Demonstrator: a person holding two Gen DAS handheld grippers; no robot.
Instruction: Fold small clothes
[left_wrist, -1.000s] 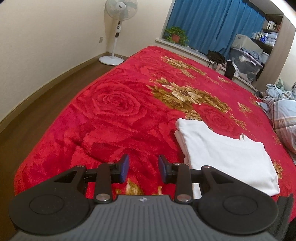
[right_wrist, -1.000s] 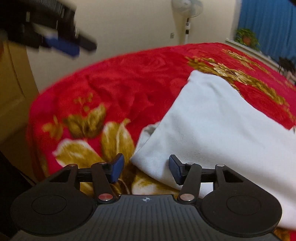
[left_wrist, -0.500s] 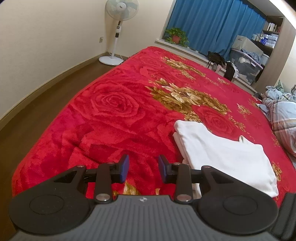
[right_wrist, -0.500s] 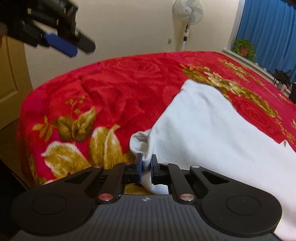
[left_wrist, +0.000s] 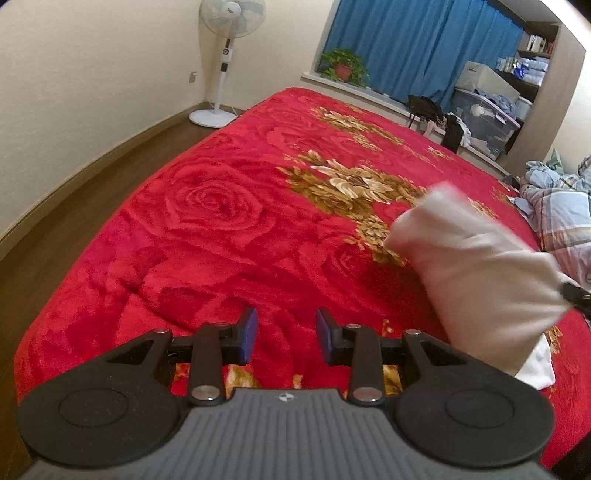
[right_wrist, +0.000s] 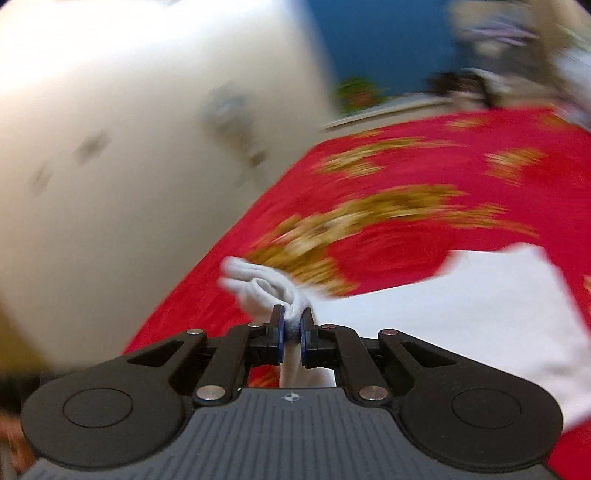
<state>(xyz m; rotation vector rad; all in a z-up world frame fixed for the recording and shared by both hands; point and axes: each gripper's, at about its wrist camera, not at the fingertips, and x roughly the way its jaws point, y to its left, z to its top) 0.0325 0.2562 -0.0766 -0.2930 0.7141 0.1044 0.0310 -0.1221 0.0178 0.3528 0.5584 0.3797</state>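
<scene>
We see the bed under its red rose blanket, most of it bare toward the far edge and left side. A clear storage bin past the far edge holds clothes. No writing is legible. Near the bed's right edge, our right gripper clenches the white garment, lifting a fold. Our left gripper hovers released, nothing between its fingers.

A bed is covered by a red rose-patterned blanket. A white pedestal fan is stood in the corner; a potted plant is set before blue curtains. A plaid quilt is bunched at right.
</scene>
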